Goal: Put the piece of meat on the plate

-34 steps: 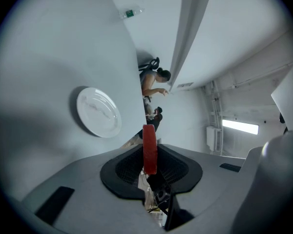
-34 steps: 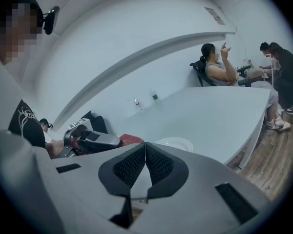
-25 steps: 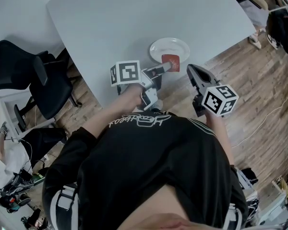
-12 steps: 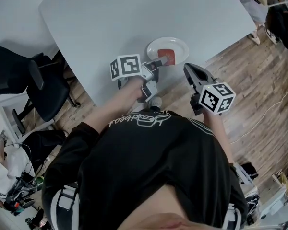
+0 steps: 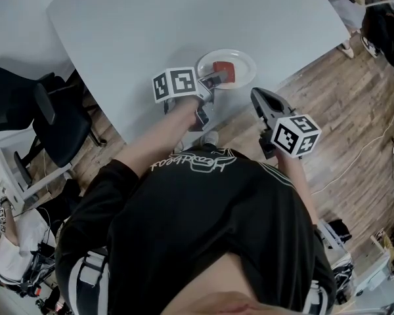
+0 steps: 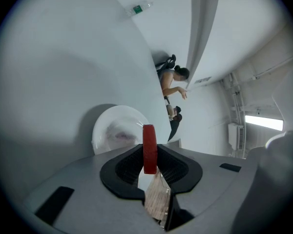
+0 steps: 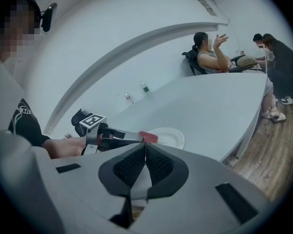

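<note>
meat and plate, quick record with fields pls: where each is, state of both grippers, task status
piece of meat: red, clamped between the left gripper's jaws, over the plate
plate: white, near the table's edge
left gripper: shut on the piece of meat
right gripper: shut, empty, held off the table's edge
task status: meat not yet released; whether it touches the plate cannot be told

Open tabletop (image 5: 184,18) beyond plate (image 5: 244,64)
</note>
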`<action>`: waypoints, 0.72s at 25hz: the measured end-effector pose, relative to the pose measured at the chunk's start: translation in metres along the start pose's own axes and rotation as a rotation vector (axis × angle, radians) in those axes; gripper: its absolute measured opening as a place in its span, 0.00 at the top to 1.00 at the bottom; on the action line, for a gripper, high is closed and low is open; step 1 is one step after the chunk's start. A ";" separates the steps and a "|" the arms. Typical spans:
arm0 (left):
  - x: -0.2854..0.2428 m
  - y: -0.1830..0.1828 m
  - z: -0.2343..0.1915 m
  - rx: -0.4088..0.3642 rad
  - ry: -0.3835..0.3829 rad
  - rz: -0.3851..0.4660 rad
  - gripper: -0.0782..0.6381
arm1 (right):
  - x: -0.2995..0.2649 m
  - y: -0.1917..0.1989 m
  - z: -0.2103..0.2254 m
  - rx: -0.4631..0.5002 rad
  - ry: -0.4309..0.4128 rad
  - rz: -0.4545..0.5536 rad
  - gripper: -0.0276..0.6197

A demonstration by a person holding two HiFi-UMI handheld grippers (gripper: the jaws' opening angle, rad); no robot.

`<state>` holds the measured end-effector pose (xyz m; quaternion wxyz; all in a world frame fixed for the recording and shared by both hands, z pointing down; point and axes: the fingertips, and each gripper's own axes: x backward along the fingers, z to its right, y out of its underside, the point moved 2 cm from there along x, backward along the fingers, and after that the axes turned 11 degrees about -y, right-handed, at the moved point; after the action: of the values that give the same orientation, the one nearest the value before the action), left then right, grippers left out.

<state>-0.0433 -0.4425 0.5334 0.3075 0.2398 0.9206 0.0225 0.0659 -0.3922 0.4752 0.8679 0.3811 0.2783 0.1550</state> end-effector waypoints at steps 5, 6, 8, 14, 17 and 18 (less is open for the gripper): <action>-0.006 -0.005 -0.001 -0.034 -0.044 0.012 0.77 | 0.003 0.000 0.006 -0.010 0.008 0.005 0.94; -0.007 -0.006 -0.001 -0.043 -0.050 0.012 0.77 | 0.003 0.000 0.007 -0.011 0.010 0.006 0.94; -0.008 -0.007 0.001 -0.064 -0.063 0.015 0.77 | 0.003 -0.001 0.007 -0.012 0.010 0.010 0.94; -0.008 -0.012 0.003 -0.141 -0.110 0.048 0.73 | 0.004 -0.001 0.009 -0.016 0.009 0.018 0.94; -0.010 -0.017 0.004 -0.196 -0.142 0.066 0.65 | 0.005 -0.002 0.012 -0.019 0.010 0.021 0.94; -0.010 -0.017 0.005 -0.214 -0.152 0.069 0.63 | 0.005 -0.003 0.013 -0.020 0.010 0.021 0.94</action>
<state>-0.0411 -0.4629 0.5319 0.3992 0.2382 0.8782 0.1129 0.0779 -0.3986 0.4782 0.8685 0.3748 0.2769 0.1687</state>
